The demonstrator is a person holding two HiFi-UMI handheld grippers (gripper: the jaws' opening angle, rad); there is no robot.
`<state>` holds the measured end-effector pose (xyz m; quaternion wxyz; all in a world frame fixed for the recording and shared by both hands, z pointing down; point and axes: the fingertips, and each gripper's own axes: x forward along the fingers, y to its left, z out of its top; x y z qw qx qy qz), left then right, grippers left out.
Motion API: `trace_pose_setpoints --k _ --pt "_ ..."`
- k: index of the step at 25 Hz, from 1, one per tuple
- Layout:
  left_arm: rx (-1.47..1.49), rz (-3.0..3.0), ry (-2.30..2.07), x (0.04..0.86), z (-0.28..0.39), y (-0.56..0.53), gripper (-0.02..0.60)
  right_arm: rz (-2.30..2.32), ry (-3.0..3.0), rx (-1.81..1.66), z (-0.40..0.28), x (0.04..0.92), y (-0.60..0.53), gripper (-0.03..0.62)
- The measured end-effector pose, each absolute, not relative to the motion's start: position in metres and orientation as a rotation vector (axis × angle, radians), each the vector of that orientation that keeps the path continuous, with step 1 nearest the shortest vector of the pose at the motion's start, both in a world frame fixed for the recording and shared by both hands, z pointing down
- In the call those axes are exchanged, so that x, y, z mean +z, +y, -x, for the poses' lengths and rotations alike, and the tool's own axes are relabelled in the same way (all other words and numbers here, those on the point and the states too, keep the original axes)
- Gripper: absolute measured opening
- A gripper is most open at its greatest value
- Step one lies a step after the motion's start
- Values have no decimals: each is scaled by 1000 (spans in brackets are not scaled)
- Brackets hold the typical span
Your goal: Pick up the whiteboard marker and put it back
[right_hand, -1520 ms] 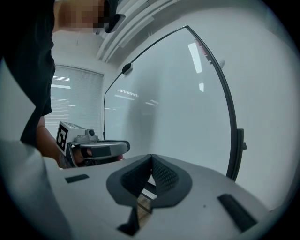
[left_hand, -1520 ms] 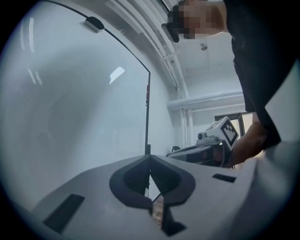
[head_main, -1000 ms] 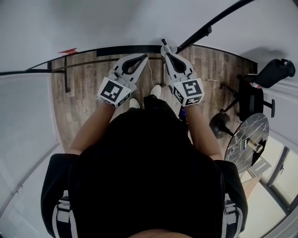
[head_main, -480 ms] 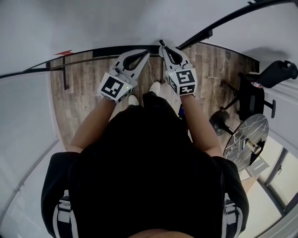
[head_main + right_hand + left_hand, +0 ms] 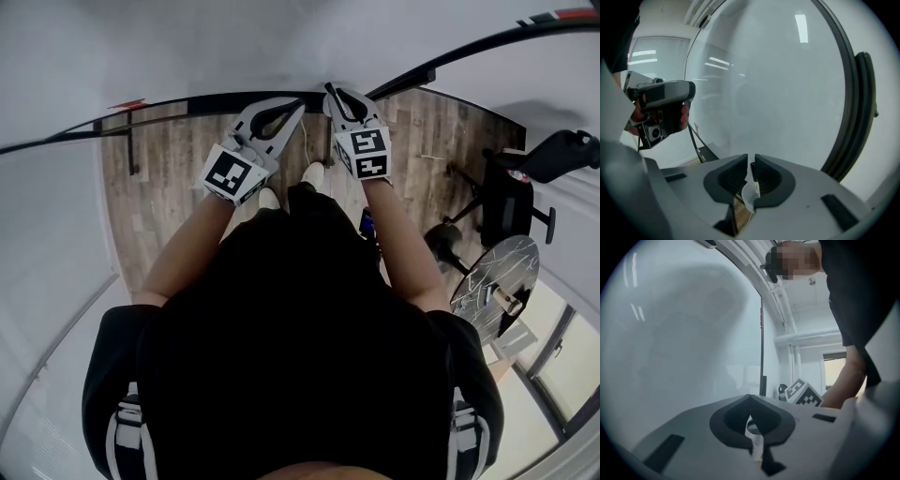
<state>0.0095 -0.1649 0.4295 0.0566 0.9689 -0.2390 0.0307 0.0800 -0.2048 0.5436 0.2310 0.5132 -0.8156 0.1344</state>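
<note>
In the head view both grippers are held up side by side in front of the whiteboard [image 5: 234,47]. My right gripper [image 5: 334,94] is shut on the whiteboard marker [image 5: 327,88], whose dark end pokes out past the tips. In the right gripper view the marker's white body [image 5: 751,191] sits pinched between the two jaws, which point at the board's surface [image 5: 778,84]. My left gripper [image 5: 292,108] is shut and holds nothing; its tips meet [image 5: 750,398] in its own view. The board's black lower rail [image 5: 234,98] runs just beyond both grippers.
Wooden floor [image 5: 159,197] lies below the board. A black office chair [image 5: 511,192] and a round marble-topped table [image 5: 492,272] stand at the right. The board's dark frame [image 5: 855,108] curves down the right of the right gripper view. The person's dark clothing fills the lower head view.
My right gripper has risen and shifted a little left toward the board, the marker still in it. The left gripper has barely moved.
</note>
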Motion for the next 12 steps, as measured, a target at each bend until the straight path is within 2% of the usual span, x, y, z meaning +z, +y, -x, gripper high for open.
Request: trace_pose_setpoints --k 12 --pt "68 -2918 -765 432 -7 -172 3 -1316 -2118 311 -80 577 -216 71"
